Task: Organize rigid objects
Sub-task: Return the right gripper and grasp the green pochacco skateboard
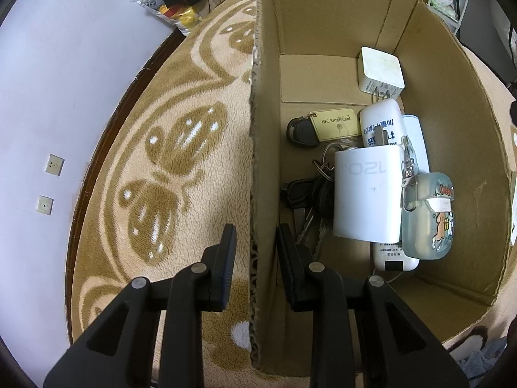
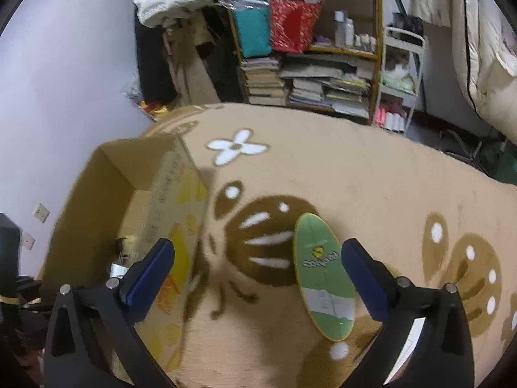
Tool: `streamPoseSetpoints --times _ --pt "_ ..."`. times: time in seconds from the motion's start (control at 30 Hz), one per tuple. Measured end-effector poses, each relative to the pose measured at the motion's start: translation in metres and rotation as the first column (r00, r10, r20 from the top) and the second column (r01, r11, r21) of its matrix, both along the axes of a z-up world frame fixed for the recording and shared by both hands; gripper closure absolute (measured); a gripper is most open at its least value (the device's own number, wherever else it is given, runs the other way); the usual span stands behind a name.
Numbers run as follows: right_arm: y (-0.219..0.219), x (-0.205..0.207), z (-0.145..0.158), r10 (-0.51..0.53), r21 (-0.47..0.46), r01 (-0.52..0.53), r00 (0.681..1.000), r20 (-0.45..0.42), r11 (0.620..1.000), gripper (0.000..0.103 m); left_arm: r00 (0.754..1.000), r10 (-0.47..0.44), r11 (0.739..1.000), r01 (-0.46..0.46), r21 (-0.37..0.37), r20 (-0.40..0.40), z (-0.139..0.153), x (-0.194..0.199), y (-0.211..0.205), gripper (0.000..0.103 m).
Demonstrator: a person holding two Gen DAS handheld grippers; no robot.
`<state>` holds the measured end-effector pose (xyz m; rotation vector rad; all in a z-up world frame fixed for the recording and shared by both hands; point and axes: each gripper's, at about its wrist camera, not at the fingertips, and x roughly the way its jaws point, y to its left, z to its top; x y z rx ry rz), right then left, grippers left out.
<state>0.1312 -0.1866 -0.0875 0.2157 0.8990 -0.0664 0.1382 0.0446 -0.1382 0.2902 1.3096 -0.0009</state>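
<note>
An open cardboard box [image 1: 323, 16] stands on the patterned blanket. Inside lie a white charger [image 1: 366, 194], a white plug cube [image 1: 381, 69], car keys [image 1: 302, 131] with an NFC card tag [image 1: 336, 123], a white tube [image 1: 381, 123] and a clear cartoon case [image 1: 426, 216]. My left gripper [image 1: 255, 236] straddles the box's left wall with narrow jaws, one finger inside and one outside. In the right wrist view a green oval board [image 2: 323, 274] lies flat on the blanket. My right gripper [image 2: 258, 249] is wide open around it, and the board sits close to its right finger.
The box [image 2: 97, 177] sits left of the right gripper. A wall with sockets [image 1: 53, 165] runs along the left. A crowded bookshelf [image 2: 307, 48] and a white trolley [image 2: 400, 77] stand beyond the blanket's far edge. Foil packets [image 1: 174, 13] lie by the wall.
</note>
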Motion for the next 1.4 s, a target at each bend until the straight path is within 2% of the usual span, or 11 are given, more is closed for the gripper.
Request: streamPoseSetpoints --times 0.23,0.5,0.57,0.7,0.83,0.9,0.97,1.03,1.2,1.33,1.4 --pt "-0.027 0.009 -0.038 -0.061 0.032 0.063 0.996 -0.065 0.997 0.0 1.0 -0.004 1.0 0.004 0.004 -0.002 -0.001 0.0 0.0 0.078" --pt "-0.043 0.012 -0.061 -0.099 0.004 0.1 0.989 -0.108 0.995 0.0 1.0 0.004 1.0 -0.004 0.003 -0.003 -0.001 0.0 0.0 0.078" --pt "-0.044 0.013 -0.068 -0.096 -0.001 0.096 0.987 -0.131 0.995 0.004 1.0 0.004 1.0 -0.004 0.003 -0.003 0.0 0.0 0.0 0.078" --pt "-0.046 0.014 -0.078 -0.113 0.005 0.115 0.981 -0.157 0.993 0.005 1.0 0.004 1.0 -0.004 0.003 -0.003 0.0 0.0 0.0 0.077" --pt "-0.048 0.016 -0.089 -0.117 -0.019 0.115 0.972 -0.203 0.993 0.014 1.0 0.004 1.0 -0.004 0.004 -0.003 -0.001 0.0 0.0 0.077" --pt "-0.046 0.016 -0.088 -0.115 -0.029 0.111 0.972 -0.206 0.993 0.017 1.0 0.002 1.0 -0.002 0.007 -0.003 -0.001 0.0 0.0 0.077" --pt "-0.044 0.016 -0.087 -0.114 -0.04 0.108 0.971 -0.209 0.993 0.032 1.0 0.002 1.0 -0.002 0.008 -0.004 -0.001 0.0 0.0 0.077" --pt "-0.042 0.016 -0.086 -0.12 -0.061 0.11 0.97 -0.212 0.992 0.038 1.0 0.002 1.0 -0.002 0.007 -0.004 -0.001 0.0 0.0 0.077" --pt "-0.044 0.014 -0.083 -0.131 -0.056 0.122 0.97 -0.204 0.991 0.039 1.0 0.001 1.0 -0.001 0.01 -0.004 -0.001 0.0 0.0 0.077" --pt "-0.044 0.013 -0.073 -0.13 -0.012 0.13 0.975 -0.183 0.991 0.039 1.0 0.002 1.0 -0.002 0.009 -0.004 -0.001 0.0 0.0 0.078" --pt "-0.041 0.013 -0.065 -0.129 -0.019 0.128 0.977 -0.167 0.992 0.039 1.0 0.001 1.0 -0.001 0.01 -0.004 -0.001 0.0 0.0 0.078"
